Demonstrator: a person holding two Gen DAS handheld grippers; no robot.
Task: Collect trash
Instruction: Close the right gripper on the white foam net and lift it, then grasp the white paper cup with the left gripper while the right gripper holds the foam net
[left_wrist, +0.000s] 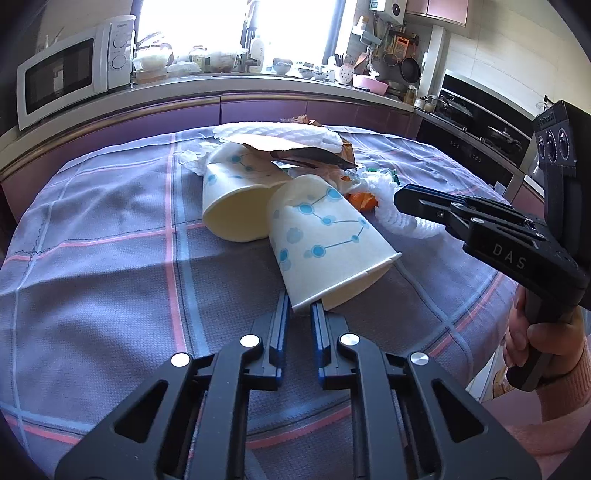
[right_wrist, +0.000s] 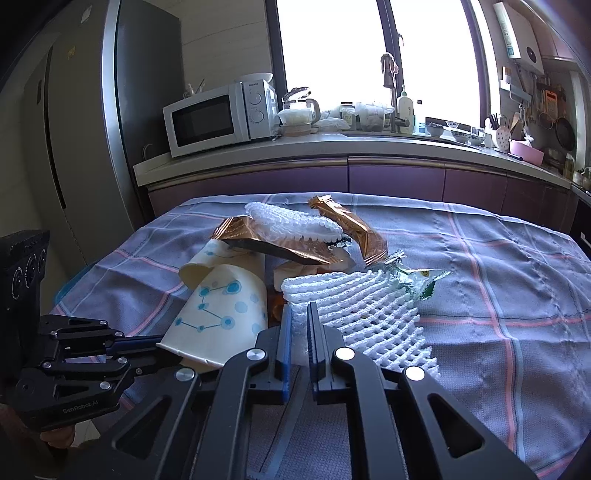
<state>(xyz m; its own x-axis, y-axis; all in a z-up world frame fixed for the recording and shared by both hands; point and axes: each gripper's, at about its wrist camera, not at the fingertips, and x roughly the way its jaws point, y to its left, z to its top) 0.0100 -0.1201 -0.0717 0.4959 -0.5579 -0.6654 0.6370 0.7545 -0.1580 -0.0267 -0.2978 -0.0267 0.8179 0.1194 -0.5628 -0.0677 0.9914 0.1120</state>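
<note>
Task at start: all trash still on table (left_wrist: 110, 229). Left claw (left_wrist: 300, 306) pinches paper cup (left_wrist: 325, 236) rim; right claw (right_wrist: 300, 317) nips foam net (right_wrist: 369, 314). No bin visible.

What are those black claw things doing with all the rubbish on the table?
A person is picking up trash with a claw-like gripper in each hand. The left gripper is pinched on the rim of the nearer paper cup, which lies on its side. The right gripper is pinched on the edge of a white foam net. A second cup, shiny wrappers and another foam net are piled on the checked tablecloth, not picked up yet.
</note>
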